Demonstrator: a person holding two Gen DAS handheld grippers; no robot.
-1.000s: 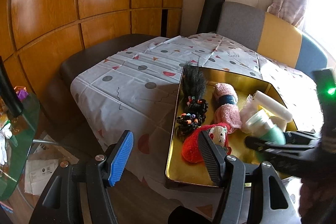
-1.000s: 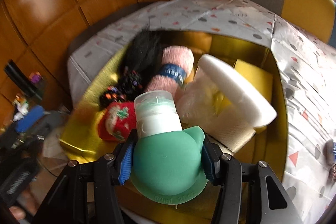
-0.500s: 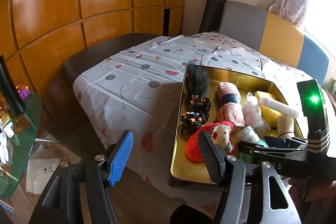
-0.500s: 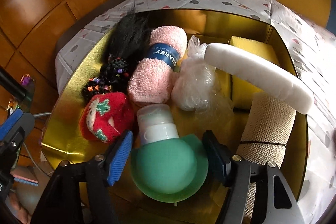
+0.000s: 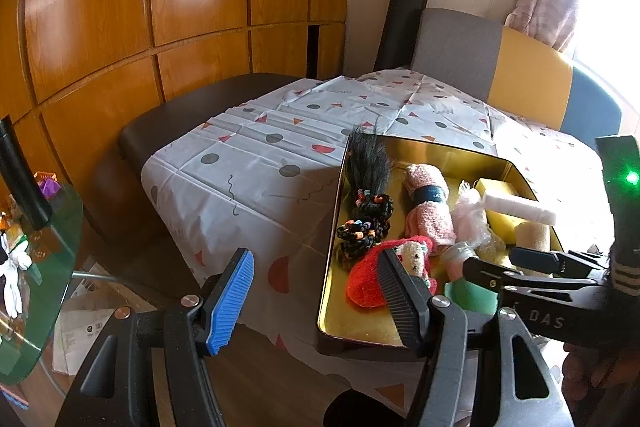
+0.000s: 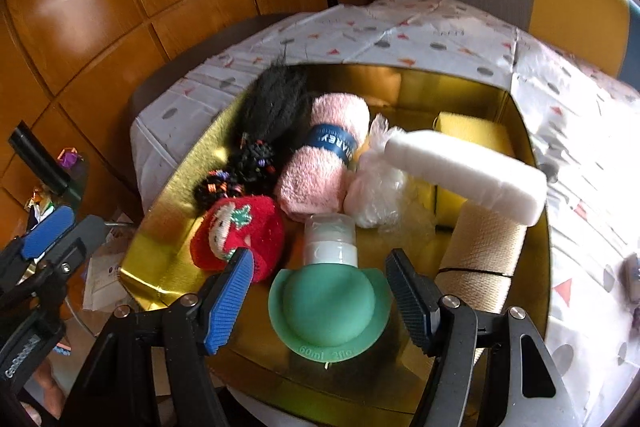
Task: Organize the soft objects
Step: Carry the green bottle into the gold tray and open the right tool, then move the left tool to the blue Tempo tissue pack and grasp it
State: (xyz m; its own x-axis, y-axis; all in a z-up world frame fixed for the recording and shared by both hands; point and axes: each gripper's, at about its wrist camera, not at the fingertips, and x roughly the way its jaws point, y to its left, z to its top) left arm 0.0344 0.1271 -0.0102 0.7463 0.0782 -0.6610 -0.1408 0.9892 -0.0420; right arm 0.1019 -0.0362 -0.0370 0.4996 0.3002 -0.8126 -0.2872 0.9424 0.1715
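A green squeeze bottle [image 6: 328, 307] with a pale cap lies on the floor of the gold tray [image 6: 172, 223]. It sits between the fingers of my right gripper [image 6: 318, 263], which is open with a gap on both sides of the bottle. Further into the tray lie a red strawberry knit [image 6: 240, 231], a pink towel roll [image 6: 324, 155], a black hair piece [image 6: 272, 115], a white wrapped bundle [image 6: 376, 187], a white foam bar [image 6: 468, 171], a yellow sponge [image 6: 472, 135] and a beige roll [image 6: 484, 247]. My left gripper [image 5: 314, 263] hangs open and holds nothing, left of the tray's near corner [image 5: 360, 327].
The tray rests on a table under a white patterned cloth [image 5: 260, 179]. A grey and yellow chair back [image 5: 492, 63] stands behind it, with wooden wall panels [image 5: 120, 7] at the left. A glass side table [image 5: 44, 267] with small items is low on the left.
The right jaws have spread apart and let go of the green bottle, which now lies in the tray. The right gripper has drawn back slightly. The left gripper has stayed put.
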